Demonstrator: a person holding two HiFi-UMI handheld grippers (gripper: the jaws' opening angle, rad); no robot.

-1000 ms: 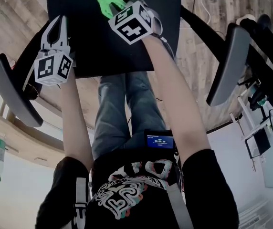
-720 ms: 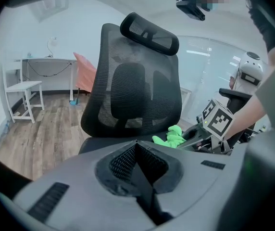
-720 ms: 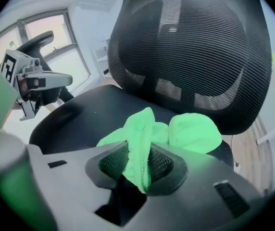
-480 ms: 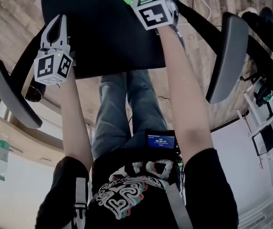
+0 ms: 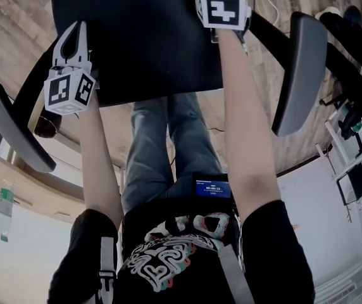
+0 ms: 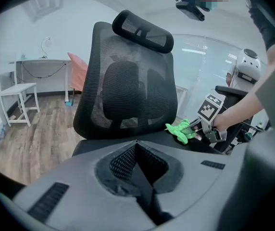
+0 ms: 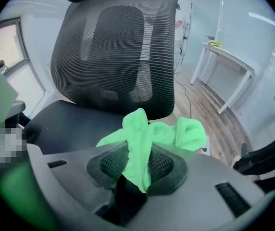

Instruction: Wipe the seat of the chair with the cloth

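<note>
My right tongs (image 7: 136,174) are squeezed tight on the green cloth (image 7: 149,136). The cloth bunches out just past their tips, on the black seat (image 5: 137,43) near the chair back (image 7: 113,47). My left tongs (image 6: 136,146) are pinched together with nothing in them, and the seat's edge is right under them.

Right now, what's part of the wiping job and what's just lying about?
Job: green cloth, clamped in the right gripper; chair seat.
Lying about: bottle, white table, floor cable; left gripper shut, empty.
</note>
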